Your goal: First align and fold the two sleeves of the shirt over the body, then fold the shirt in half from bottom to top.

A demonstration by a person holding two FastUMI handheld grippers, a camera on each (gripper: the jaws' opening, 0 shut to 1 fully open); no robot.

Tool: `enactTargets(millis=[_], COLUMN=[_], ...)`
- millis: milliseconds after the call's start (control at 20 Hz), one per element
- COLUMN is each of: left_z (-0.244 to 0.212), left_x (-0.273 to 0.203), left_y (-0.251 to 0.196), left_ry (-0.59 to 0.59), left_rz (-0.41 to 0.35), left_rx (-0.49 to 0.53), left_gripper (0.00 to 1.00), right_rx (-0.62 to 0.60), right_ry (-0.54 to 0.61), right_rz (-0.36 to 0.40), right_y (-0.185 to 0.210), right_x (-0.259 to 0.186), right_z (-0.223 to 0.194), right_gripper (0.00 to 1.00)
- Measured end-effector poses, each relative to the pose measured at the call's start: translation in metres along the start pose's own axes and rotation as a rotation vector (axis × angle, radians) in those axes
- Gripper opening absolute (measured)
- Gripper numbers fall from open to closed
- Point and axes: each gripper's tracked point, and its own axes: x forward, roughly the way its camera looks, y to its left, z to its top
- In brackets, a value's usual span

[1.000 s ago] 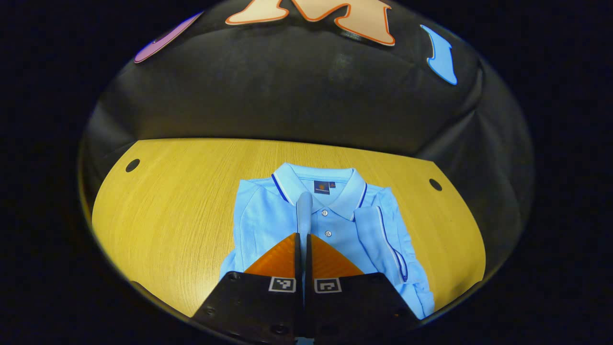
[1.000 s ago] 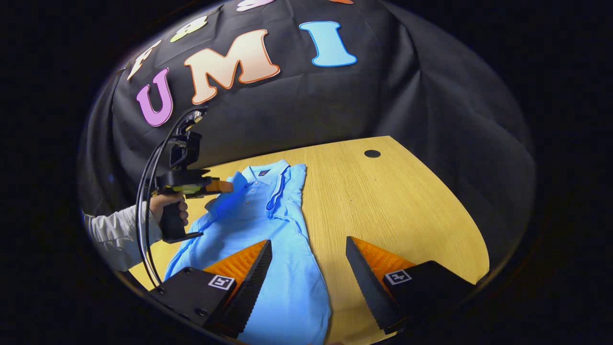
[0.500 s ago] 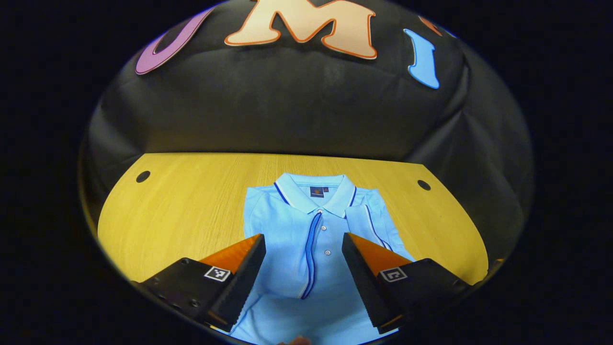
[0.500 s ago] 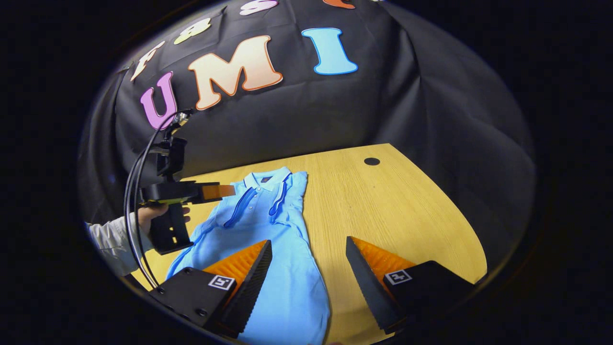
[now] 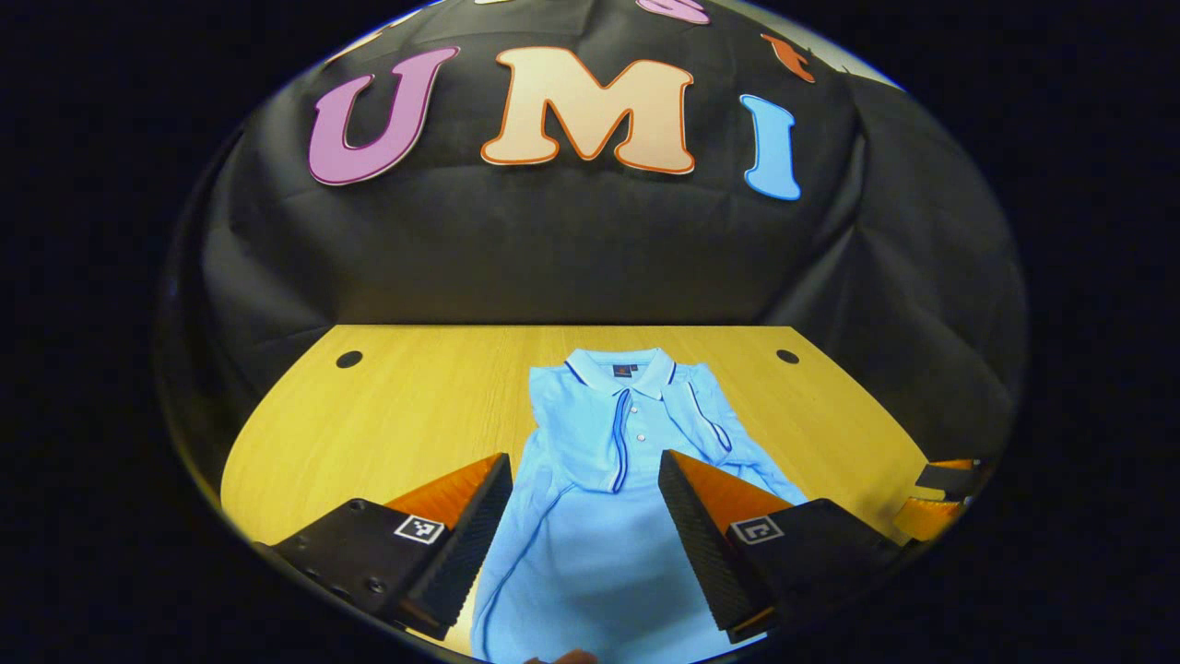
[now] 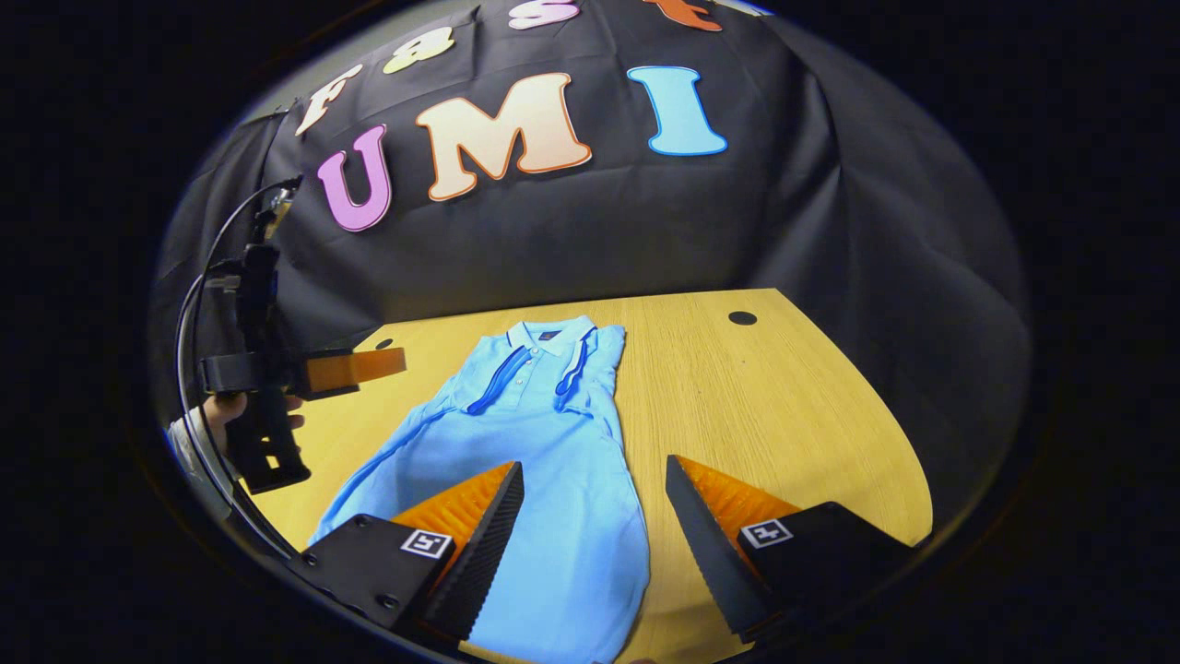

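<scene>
While shirt (image 5: 599,480) lies flat, 2 tools parted

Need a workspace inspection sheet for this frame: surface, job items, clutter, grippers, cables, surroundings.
Surface: wooden table, two round holes near its far corners.
Job's things: light blue polo shirt flat, collar toward the wall; both sleeves folded over the body; bottom-to-top fold not yet done.
Clutter: nothing seen.
Grippers: left gripper open above the shirt, holding nothing; right gripper open over the shirt's lower part, empty.
Cables: black cables looping off the left gripper.
Surroundings: black cloth wall behind the table.
</scene>
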Motion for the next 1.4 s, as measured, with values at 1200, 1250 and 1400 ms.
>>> enactTargets(millis=[1200, 1250, 1400], left_z=[-0.213, -0.218, -0.228], left_x=[-0.154, -0.155, -0.156], left_y=[0.032, 0.033, 0.048], left_ry=[0.285, 0.289, 0.285], left_rz=[0.101, 0.110, 0.171], left_rx=[-0.040, -0.027, -0.001], left_gripper=[0.96, 0.96, 0.96], right_rx=[-0.117, -0.123, -0.136], right_ry=[0.226, 0.228, 0.250], right_rz=[0.000, -0.003, -0.017], right_y=[0.011, 0.011, 0.008], right_x=[-0.072, -0.072, -0.068], right_z=[-0.147, -0.151, -0.166], right_gripper=[0.98, 0.98, 0.98])
